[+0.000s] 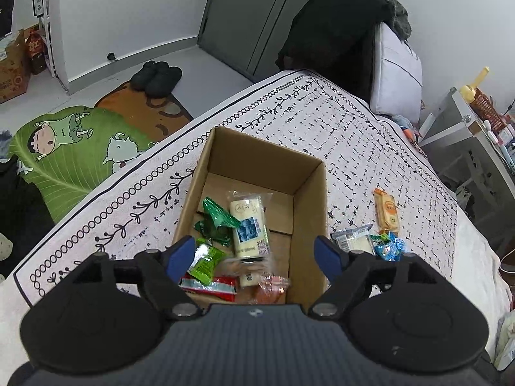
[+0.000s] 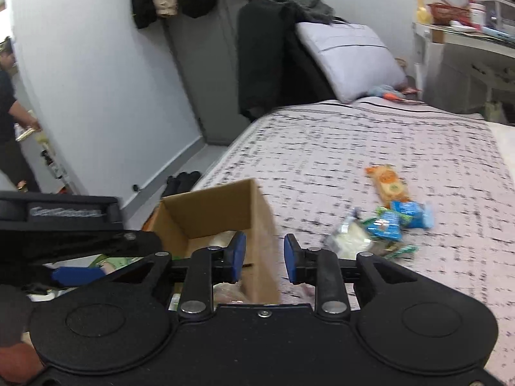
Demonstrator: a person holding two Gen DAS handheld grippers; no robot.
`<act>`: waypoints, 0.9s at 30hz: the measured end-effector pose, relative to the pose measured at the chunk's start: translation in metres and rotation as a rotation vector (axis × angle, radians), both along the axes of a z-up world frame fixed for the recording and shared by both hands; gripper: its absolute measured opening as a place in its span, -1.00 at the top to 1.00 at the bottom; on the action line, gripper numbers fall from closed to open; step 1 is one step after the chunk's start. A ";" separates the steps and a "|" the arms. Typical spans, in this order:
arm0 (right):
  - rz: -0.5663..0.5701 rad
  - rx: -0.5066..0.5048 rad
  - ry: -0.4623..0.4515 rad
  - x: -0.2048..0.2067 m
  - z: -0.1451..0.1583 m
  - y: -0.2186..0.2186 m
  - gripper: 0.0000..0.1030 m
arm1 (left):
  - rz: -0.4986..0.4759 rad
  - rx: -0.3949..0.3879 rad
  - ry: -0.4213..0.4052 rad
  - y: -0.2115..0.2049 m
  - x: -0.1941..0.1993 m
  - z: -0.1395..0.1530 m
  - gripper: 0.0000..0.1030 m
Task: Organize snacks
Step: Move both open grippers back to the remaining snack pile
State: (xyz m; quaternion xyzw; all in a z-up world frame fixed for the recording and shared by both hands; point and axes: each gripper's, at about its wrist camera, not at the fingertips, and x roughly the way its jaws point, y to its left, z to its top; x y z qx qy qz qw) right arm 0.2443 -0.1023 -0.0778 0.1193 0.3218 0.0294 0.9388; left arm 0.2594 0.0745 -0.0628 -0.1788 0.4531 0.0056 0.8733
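An open cardboard box [image 1: 254, 164] stands on the patterned bedspread. Inside lie green wrappers [image 1: 217, 222], a white pack with a blue picture [image 1: 249, 228], a bright green candy [image 1: 206, 262], a red pack [image 1: 212, 286] and a blurred orange snack [image 1: 272, 288]. My left gripper [image 1: 254, 257] hovers open over the box's near end with nothing between its fingers. Right of the box on the bed lie an orange pack [image 2: 388, 186], blue packs [image 2: 408, 217] and a white pack [image 2: 349, 239]. My right gripper [image 2: 265, 255] is open and empty above the box's right wall [image 2: 225, 209].
The bedspread [image 1: 338, 135] has bare room beyond the box. A pillow [image 2: 351, 58] and dark clothes lie at the bed's head. A cluttered desk [image 2: 466, 38] stands at the right. Black slippers [image 1: 157, 77] and a green mat [image 1: 70, 148] are on the floor. A person [image 2: 6, 112] stands far left.
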 end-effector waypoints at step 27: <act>-0.034 -0.136 -0.027 -0.025 0.030 -0.049 -0.43 | -0.049 0.011 -0.088 -0.051 -0.027 0.014 -1.00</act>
